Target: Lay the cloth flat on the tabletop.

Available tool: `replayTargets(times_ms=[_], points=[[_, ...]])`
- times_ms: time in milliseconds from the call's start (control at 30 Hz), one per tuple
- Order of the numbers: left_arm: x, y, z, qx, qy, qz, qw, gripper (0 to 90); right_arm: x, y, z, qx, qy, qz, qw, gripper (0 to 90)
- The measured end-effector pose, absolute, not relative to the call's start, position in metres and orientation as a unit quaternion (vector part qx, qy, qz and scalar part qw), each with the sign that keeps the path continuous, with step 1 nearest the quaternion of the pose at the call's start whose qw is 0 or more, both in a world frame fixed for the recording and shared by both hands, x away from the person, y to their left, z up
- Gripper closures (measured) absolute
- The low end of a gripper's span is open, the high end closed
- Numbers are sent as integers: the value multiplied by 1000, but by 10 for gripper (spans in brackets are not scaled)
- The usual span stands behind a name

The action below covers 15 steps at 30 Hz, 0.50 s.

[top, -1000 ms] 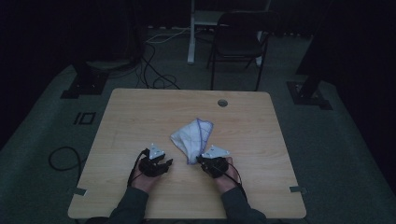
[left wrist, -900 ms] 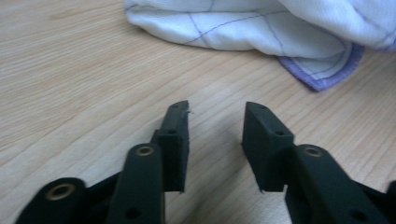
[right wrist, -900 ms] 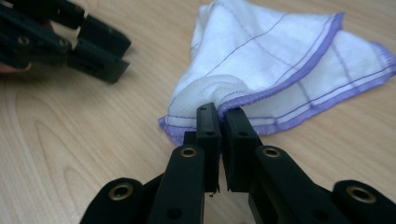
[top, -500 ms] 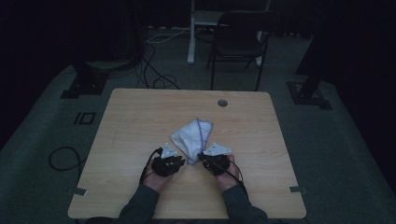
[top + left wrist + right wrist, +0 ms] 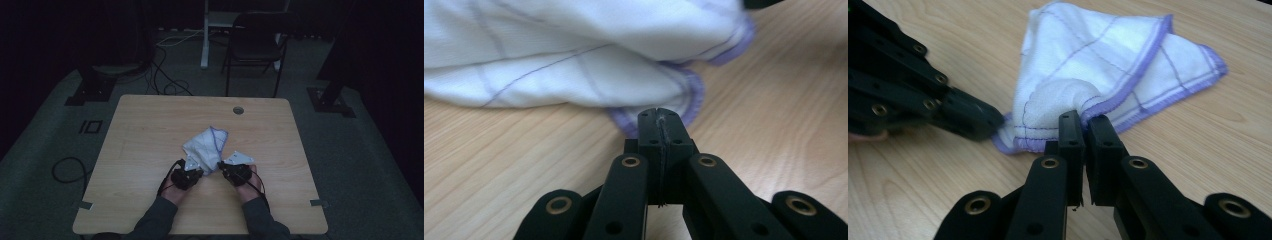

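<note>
Left fingers [image 5: 659, 120] are pinched together on the purple hem at the near left corner of the cloth [image 5: 204, 147]; they have just been closing, with that hem between them. Right fingers [image 5: 1083, 125] are closed nearly flat on a bunched fold at the cloth's near right corner.

The cloth lies crumpled near the middle of the surface [image 5: 150, 130], just beyond both grippers. Its long axis runs from the near edge, by the fingers, toward the far right, where a hemmed corner points away. It is soft white woven fabric with a thin purple grid and a thick stitched purple border, folded over itself in loose layers. The surface is pale wood-grain laminate with a round hole near its far edge. I can see no writing on the cloth.
</note>
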<state>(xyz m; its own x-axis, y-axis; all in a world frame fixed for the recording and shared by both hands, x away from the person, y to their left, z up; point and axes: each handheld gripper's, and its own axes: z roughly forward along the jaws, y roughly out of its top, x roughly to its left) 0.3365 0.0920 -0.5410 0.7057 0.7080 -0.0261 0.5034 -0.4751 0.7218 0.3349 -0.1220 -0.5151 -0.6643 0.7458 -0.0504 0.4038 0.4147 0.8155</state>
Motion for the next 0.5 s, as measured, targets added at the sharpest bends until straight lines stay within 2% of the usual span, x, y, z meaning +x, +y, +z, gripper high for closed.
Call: replayTargets(times_ms=[267,400,500], points=[[340,103,-539,840,382,145,358,900,338,-134,-511,363,807,411,217,872],[340,100,-534,828,378,127,394,884,338,-134,-510,364,806,413,219,872],[341,90,-532,833,367,118,396,898,339,-134,-510,366,805,413,218,872]])
